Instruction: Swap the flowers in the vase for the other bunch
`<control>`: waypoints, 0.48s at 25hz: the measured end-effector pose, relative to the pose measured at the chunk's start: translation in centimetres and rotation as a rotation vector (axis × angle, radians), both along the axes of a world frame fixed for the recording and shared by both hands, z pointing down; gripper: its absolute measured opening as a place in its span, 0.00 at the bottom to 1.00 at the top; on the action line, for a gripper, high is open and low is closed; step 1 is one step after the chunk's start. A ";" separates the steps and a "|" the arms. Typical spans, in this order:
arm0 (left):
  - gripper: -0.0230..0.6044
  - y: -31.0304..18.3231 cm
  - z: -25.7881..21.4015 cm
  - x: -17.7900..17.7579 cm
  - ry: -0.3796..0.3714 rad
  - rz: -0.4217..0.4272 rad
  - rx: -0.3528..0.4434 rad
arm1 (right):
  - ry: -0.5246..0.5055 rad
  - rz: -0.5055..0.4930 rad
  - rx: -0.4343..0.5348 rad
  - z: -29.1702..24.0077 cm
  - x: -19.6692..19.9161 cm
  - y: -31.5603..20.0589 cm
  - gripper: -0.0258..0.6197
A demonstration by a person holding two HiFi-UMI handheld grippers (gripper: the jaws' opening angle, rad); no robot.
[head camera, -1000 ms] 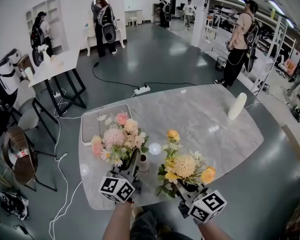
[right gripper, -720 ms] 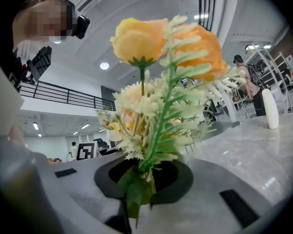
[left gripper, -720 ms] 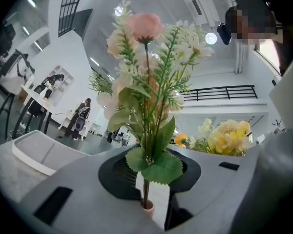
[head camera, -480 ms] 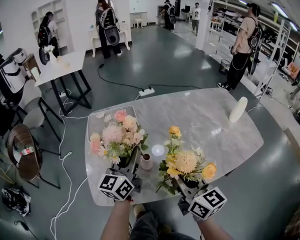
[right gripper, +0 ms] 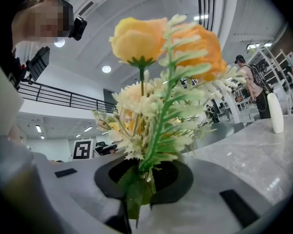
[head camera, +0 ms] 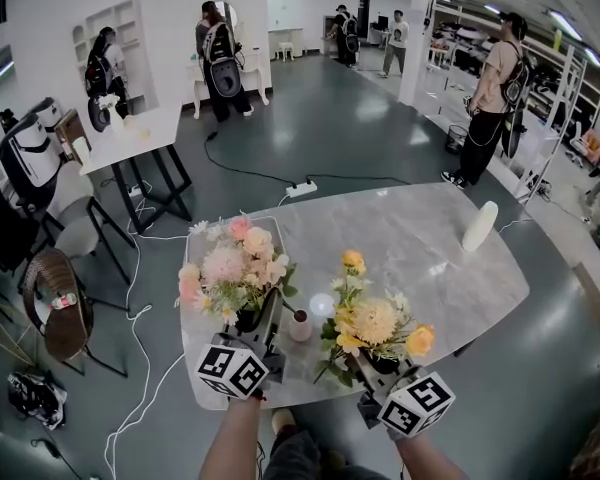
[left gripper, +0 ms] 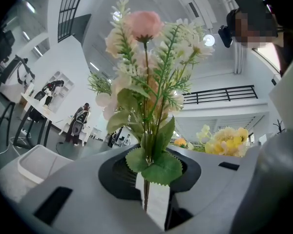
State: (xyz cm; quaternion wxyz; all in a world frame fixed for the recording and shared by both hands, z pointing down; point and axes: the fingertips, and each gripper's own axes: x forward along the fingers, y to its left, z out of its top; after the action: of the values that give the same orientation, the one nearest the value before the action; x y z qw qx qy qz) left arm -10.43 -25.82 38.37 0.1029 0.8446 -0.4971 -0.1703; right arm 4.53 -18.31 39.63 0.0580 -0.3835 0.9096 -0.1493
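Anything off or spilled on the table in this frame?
Nothing spilled or broken. Only oddity: the vase stands upright but looks empty, since the left gripper is shut on the pink bunch and the right gripper on the yellow bunch, both held over the table.

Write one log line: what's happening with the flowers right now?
left hand-held gripper: shut on pink bunch | right hand-held gripper: shut on yellow bunch | vase: empty, on table between them
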 end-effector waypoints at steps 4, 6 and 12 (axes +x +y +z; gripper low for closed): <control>0.20 0.4 -0.6 0.0 0.009 -0.011 0.003 | -0.002 -0.006 0.006 -0.3 0.4 0.1 0.15; 0.20 0.6 -0.8 -0.2 0.001 -0.014 0.004 | -0.003 -0.009 0.007 -0.3 0.3 0.1 0.15; 0.20 0.7 -1.4 -0.2 -0.008 -0.029 0.002 | -0.007 -0.022 0.010 -0.6 0.6 -0.5 0.15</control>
State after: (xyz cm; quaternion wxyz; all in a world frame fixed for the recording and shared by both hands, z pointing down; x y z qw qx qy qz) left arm -10.61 -25.13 37.02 0.0977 0.8381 -0.5093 -0.1691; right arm 5.09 -18.78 39.04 0.0613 -0.3725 0.9143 -0.1467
